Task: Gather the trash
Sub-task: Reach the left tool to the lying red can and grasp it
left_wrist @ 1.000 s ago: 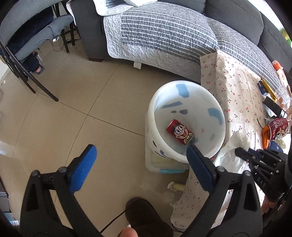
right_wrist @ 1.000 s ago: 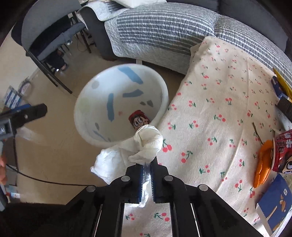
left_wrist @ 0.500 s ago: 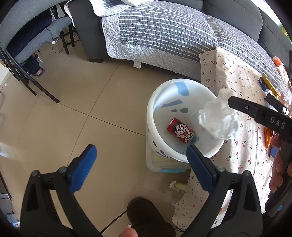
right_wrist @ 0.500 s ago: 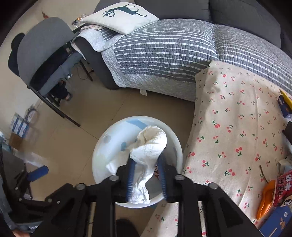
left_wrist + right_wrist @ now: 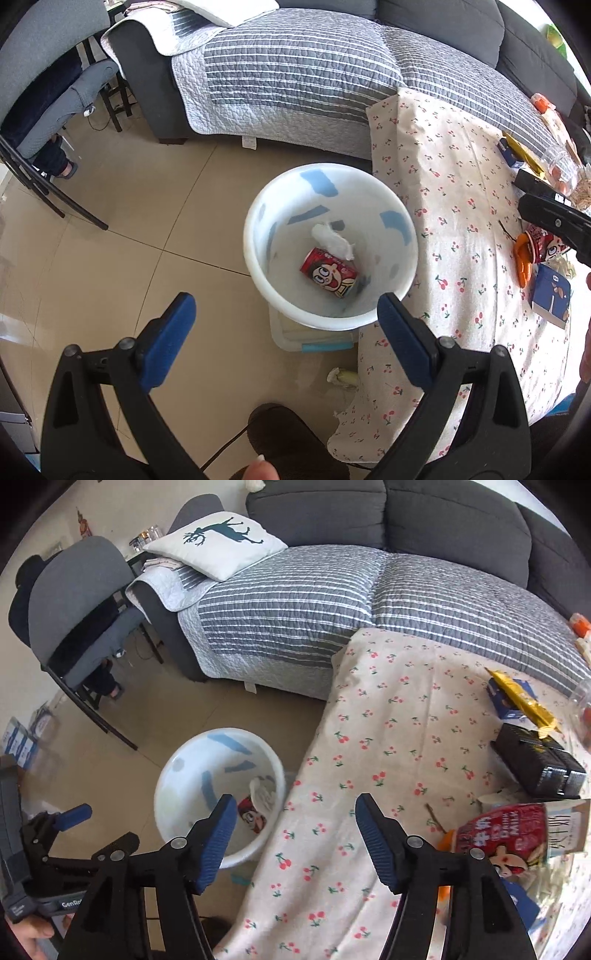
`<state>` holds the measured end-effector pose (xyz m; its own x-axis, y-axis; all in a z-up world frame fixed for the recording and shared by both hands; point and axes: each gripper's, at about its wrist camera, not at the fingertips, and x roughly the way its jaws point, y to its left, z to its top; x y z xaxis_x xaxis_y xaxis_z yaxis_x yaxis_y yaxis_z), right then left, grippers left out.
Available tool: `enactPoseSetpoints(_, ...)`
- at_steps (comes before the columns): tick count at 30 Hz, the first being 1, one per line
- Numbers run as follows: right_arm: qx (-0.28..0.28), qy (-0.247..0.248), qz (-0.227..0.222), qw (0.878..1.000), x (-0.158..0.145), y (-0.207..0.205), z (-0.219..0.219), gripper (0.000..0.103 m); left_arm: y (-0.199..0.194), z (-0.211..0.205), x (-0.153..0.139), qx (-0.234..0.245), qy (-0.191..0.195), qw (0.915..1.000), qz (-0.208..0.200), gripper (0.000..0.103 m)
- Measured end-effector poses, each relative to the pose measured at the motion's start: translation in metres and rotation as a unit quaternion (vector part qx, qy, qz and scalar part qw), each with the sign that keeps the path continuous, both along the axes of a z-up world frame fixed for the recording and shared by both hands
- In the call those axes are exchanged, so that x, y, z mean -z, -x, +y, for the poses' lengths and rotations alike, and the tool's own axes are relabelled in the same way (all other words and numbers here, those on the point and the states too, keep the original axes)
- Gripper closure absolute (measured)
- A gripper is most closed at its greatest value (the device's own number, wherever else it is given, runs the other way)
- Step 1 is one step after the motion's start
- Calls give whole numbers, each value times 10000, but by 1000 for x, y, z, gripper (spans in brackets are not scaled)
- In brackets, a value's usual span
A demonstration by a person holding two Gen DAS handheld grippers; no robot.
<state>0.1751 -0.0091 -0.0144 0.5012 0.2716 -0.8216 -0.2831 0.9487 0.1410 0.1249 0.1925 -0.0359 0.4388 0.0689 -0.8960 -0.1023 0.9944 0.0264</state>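
Observation:
A white bin [image 5: 255, 258] [image 5: 166, 794] stands on the floor beside the cherry-print table [image 5: 461, 221] [image 5: 388, 738]. Inside it lie a red drink can [image 5: 328, 272] [image 5: 253, 818] and a crumpled white tissue [image 5: 332, 242] [image 5: 264, 794]. My left gripper [image 5: 282, 334] hovers open above the bin's near rim, with nothing between its fingers. My right gripper [image 5: 293, 843] is above the table edge next to the bin; its jaws are opening and nothing is between them. On the table lie a red milk carton [image 5: 502, 840] [image 5: 543, 240], orange peel [image 5: 522, 262] and a blue packet [image 5: 550, 295].
A grey sofa with a striped quilt [image 5: 295, 609] runs along the back. A chair [image 5: 77, 602] stands at the left. A black box [image 5: 535, 764] and a yellow wrapper [image 5: 521, 698] lie on the table's far right. A dark slipper [image 5: 288, 435] and a tissue scrap [image 5: 341, 376] are on the floor.
The right gripper carried the white tissue from the table edge over the bin, opened and rose. The tissue now lies in the bin beside the can. The left gripper shifted slightly.

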Motion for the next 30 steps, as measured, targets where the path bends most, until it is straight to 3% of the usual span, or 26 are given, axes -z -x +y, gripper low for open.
enactPoseSetpoints(7,327,279,-210,9989,-30,32,-72,19,0,-49,-6,450,-111,9989,-52,5)
enactPoseSetpoints(14,866,591,-347,9939,-46,64,-152,17,2,-104,-9,934,-81,9956,-52,5)
enactPoseSetpoints(20,1409,455,-225,9887,-34,79,-215,17,-4,-162,-5,1393,-87,9902,-63,5)
enactPoseSetpoints(23,1704,449,71,9843,-20,81,-240,17,-8,-192,-2,1691,-116,9855,-98,5)
enactPoseSetpoints(30,1741,417,344,9832,-8,85,-267,17,-26,-242,9,2171,-237,9758,-139,5)
